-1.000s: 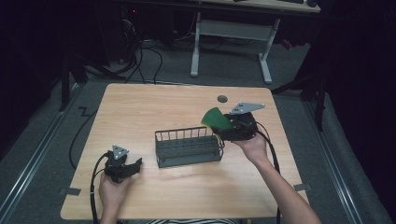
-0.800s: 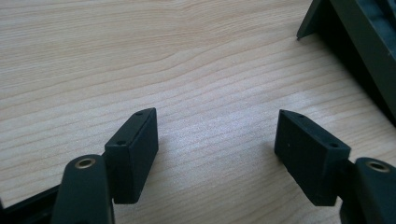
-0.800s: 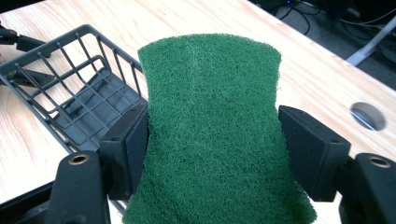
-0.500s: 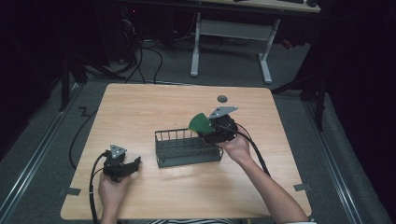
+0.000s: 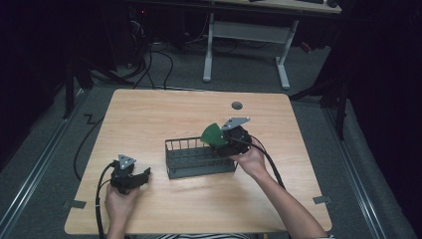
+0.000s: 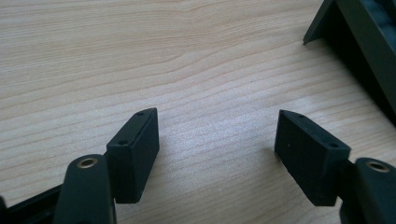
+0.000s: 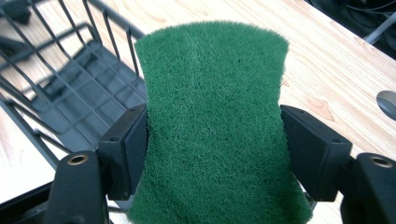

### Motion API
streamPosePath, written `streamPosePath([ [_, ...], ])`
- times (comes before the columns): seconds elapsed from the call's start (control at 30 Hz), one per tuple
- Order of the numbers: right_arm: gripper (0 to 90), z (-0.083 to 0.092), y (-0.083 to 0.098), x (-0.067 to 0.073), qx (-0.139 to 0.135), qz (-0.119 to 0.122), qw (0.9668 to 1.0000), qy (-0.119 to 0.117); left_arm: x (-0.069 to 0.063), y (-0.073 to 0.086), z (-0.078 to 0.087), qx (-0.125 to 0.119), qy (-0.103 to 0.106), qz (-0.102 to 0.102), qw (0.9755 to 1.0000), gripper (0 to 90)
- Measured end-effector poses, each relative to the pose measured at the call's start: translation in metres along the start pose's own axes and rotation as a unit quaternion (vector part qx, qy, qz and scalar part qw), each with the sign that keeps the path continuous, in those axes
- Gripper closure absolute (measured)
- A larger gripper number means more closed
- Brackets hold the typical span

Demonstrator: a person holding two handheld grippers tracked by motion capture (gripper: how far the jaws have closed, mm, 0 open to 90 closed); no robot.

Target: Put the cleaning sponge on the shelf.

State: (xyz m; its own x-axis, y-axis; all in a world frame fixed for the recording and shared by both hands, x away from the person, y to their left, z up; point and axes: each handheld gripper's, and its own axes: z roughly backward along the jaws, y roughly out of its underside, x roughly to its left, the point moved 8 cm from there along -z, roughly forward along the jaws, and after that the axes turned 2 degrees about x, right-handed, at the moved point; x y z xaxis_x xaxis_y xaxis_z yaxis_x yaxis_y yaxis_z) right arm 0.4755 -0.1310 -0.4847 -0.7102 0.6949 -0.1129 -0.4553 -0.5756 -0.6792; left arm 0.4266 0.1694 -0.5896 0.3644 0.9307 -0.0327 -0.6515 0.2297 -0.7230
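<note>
In the high view, the right gripper point(image 5: 222, 139) hangs over the right end of a dark wire basket point(image 5: 199, 159) that stands near the middle of the wooden worktop point(image 5: 164, 114). It pinches a green scouring pad point(image 5: 213, 133), which sits above the basket's far right corner, clear of the worktop. The person's right hand point(image 5: 249, 160) holds the gripper from the near right side, and a cable trails from it toward the worktop's near edge. The left gripper point(image 5: 142, 178) rests low at the near left of the worktop, well apart from the basket's left end, with the left hand point(image 5: 119, 201) behind it. A small round grommet point(image 5: 237, 105) is set in the worktop beyond the basket.

In the left gripper view, the two black jaws stand spread wide with nothing between them, just above the bare wood grain of the worktop point(image 6: 187, 70). A dark corner of the basket point(image 6: 359, 42) shows at the upper right, apart from the jaws.

In the right gripper view, the jaws press on the two sides of the green scouring pad point(image 7: 212, 126), which stands up between them with its fibrous face toward the camera and its waist slightly narrowed where the jaws squeeze. Behind and to the left lies the basket point(image 7: 74, 88), its wire wall and grid floor visible below the pad. The grommet point(image 7: 386, 103) shows at the right edge on the worktop.
</note>
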Motion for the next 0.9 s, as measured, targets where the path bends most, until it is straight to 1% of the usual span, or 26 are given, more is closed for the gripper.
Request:
streamPosePath([
  [0.07, 28.8, -0.002, 0.003, 0.002, 0.005, 0.012, 0.9999, 0.008, -0.001, 0.000, 0.000, 0.000, -0.001, -0.003, 1.0000, 31.3],
  [0.13, 29.0, -0.002, 0.005, 0.004, 0.005, 0.017, 0.9997, 0.013, -0.001, 0.000, 0.000, 0.002, -0.002, -0.007, 1.0000, 31.3],
  [0.2, 29.0, -0.002, 0.006, 0.005, -0.003, 0.010, 0.9999, 0.008, -0.001, 0.000, 0.000, 0.001, 0.000, -0.005, 1.0000, 31.4],
  [0.27, 29.1, -0.002, 0.009, 0.005, 0.000, 0.006, 1.0000, 0.004, -0.001, 0.000, 0.000, 0.001, -0.001, -0.005, 1.0000, 31.5],
  [0.37, 29.1, 0.000, 0.010, 0.006, -0.001, 0.010, 1.0000, 0.000, -0.001, 0.000, 0.000, 0.001, -0.001, -0.005, 1.0000, 31.6],
  [0.5, 29.0, 0.001, 0.011, 0.007, 0.007, 0.017, 0.9998, 0.005, -0.001, 0.000, 0.000, 0.000, -0.001, -0.003, 1.0000, 31.8],
  [0.6, 28.7, 0.000, 0.012, 0.008, 0.011, 0.013, 0.9999, -0.001, -0.001, 0.000, 0.000, 0.000, -0.001, -0.003, 1.0000, 31.8],
  [0.63, 28.3, -0.001, 0.013, 0.008, 0.013, 0.010, 0.9999, -0.006, -0.001, 0.000, 0.000, 0.000, -0.001, -0.003, 1.0000, 31.9],
  [0.7, 27.7, -0.002, 0.015, 0.008, 0.025, 0.005, 0.9996, -0.013, -0.001, 0.000, 0.000, 0.000, -0.002, -0.003, 1.0000, 32.0],
  [0.77, 27.3, -0.004, 0.018, 0.009, 0.036, 0.014, 0.9992, -0.008, -0.001, 0.000, 0.000, 0.000, -0.002, -0.003, 1.0000, 32.1],
  [0.9, 24.3, -0.003, 0.017, 0.007, 0.037, 0.002, 0.9992, -0.015, -0.001, 0.000, 0.000, 0.000, -0.001, -0.003, 1.0000, 32.0],
])
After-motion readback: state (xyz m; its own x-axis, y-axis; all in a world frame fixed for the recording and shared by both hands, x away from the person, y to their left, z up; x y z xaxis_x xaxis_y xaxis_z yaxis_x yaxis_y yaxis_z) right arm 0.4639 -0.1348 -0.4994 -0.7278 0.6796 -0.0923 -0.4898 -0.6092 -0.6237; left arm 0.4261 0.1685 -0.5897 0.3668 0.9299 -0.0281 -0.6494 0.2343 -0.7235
